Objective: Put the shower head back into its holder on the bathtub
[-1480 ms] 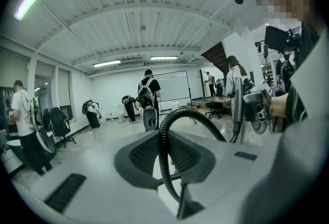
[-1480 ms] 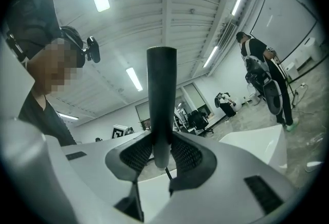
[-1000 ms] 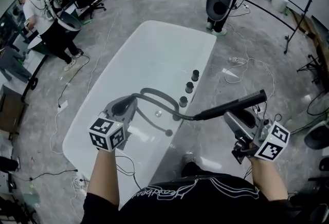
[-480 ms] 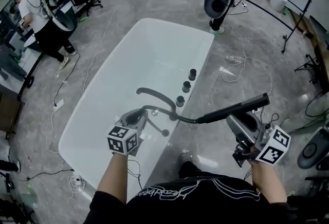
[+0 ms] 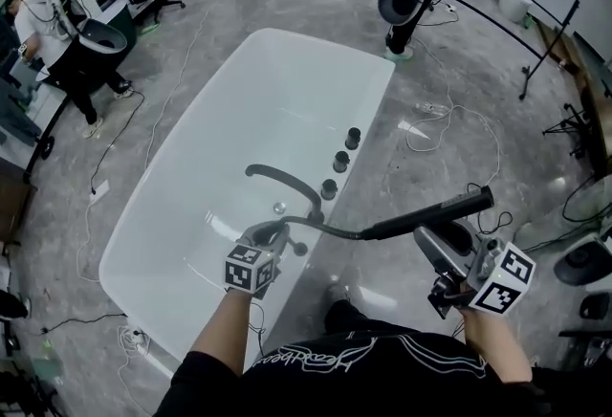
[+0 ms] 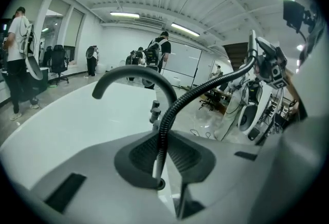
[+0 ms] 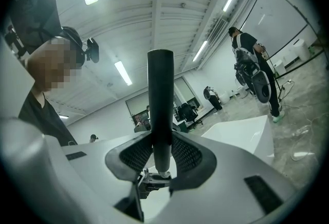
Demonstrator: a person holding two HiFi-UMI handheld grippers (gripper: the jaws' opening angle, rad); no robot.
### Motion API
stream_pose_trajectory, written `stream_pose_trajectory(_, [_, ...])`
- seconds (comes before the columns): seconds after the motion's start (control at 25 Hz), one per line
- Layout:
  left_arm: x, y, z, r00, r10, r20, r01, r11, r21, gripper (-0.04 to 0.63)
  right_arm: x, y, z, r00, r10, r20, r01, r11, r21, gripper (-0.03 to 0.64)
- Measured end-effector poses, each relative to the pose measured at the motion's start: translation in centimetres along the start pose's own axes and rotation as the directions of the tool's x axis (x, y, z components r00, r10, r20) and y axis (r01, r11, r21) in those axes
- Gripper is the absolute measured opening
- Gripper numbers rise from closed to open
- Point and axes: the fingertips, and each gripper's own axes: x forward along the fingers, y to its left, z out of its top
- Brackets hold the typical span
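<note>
Jaws of the left gripper are pinching close together on the ribbed hose, gripping it low over the near rim of the white bathtub, at about 6 o'clock from the curved spout. In the left gripper view the hose is rising out of the pads and arching away toward 1 o'clock. The right gripper is clamping its jaws on the dark shower head, which is hanging outside the tub over the grey floor, at roughly 4 o'clock from the three knobs on the rim, with its free end pointing toward 2 o'clock. In the right gripper view the shower head is standing straight up between the ribbed pads toward 12 o'clock. The hose is sagging between the two grippers. At 10 o'clock in the head view, a person in a white shirt is standing beside a desk.
</note>
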Motion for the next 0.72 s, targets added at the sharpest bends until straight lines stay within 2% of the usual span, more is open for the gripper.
stream_pose_trajectory(0.28, [3.3, -1.6, -4.4, 0.996, -0.030, -0.089, 0.030, 1.000, -0.010, 0.052, 0.8, -0.7, -1.6, 0.998, 0.018, -0.061, -0.017, 1.000, 0.017, 0.121])
stream_pose_trajectory(0.52, [4.4, -3.5, -7.2, 0.984, -0.058, -0.169, 0.067, 0.997, 0.042, 0.054, 1.3, -0.6, -2.2, 0.994, 0.048, -0.100, -0.046, 0.999, 0.026, 0.121])
stream_pose_trajectory(0.72, [4.7, -4.7, -8.8, 0.972, -0.098, -0.216, 0.105, 0.994, 0.021, 0.055, 2.3, -0.3, -2.5, 0.990, 0.077, -0.115, -0.074, 0.997, 0.037, 0.121])
